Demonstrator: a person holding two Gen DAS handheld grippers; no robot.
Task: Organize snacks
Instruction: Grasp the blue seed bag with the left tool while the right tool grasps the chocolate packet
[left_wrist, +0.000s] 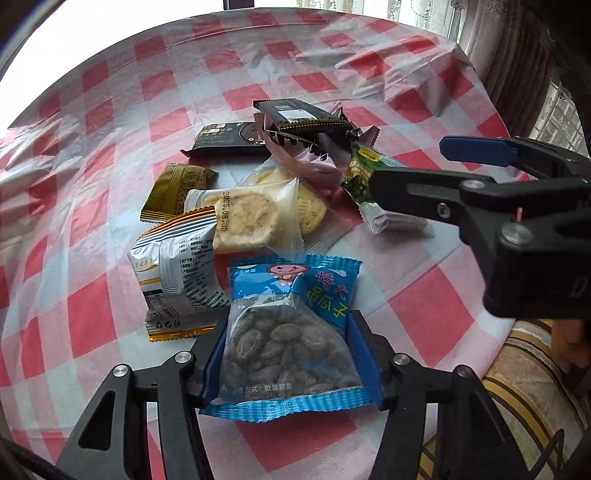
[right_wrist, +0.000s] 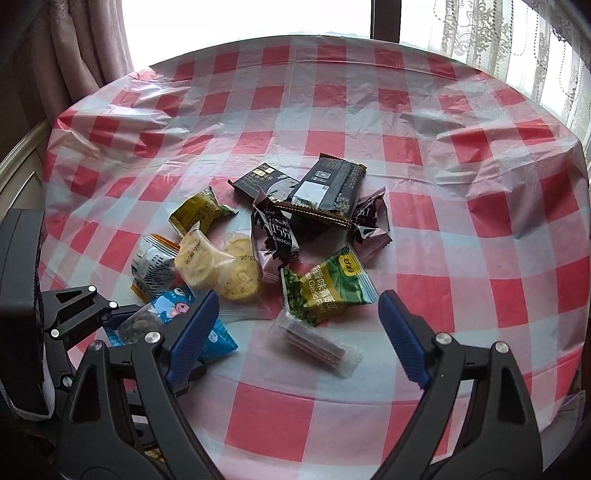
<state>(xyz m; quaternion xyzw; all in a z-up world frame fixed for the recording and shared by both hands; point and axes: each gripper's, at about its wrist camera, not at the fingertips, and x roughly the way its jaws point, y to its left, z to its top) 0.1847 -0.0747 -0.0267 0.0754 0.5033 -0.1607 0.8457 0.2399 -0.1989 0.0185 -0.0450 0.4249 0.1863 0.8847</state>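
Observation:
My left gripper (left_wrist: 291, 354) is shut on a blue seed packet (left_wrist: 288, 332), held low at the near edge of a snack pile; it also shows in the right wrist view (right_wrist: 173, 314). The pile holds clear-wrapped yellow cakes (left_wrist: 251, 218), a white and orange packet (left_wrist: 177, 277), a gold packet (left_wrist: 177, 188), black chocolate bars (left_wrist: 299, 118) and a green pea packet (right_wrist: 328, 284). My right gripper (right_wrist: 295, 332) is open and empty, just in front of a clear-wrapped wafer (right_wrist: 317, 343) and the green pea packet.
The red and white checked tablecloth (right_wrist: 480, 258) covers a round table. Curtains (right_wrist: 517, 44) and a bright window stand behind it. A striped cushion (left_wrist: 517, 387) sits past the table's near right edge.

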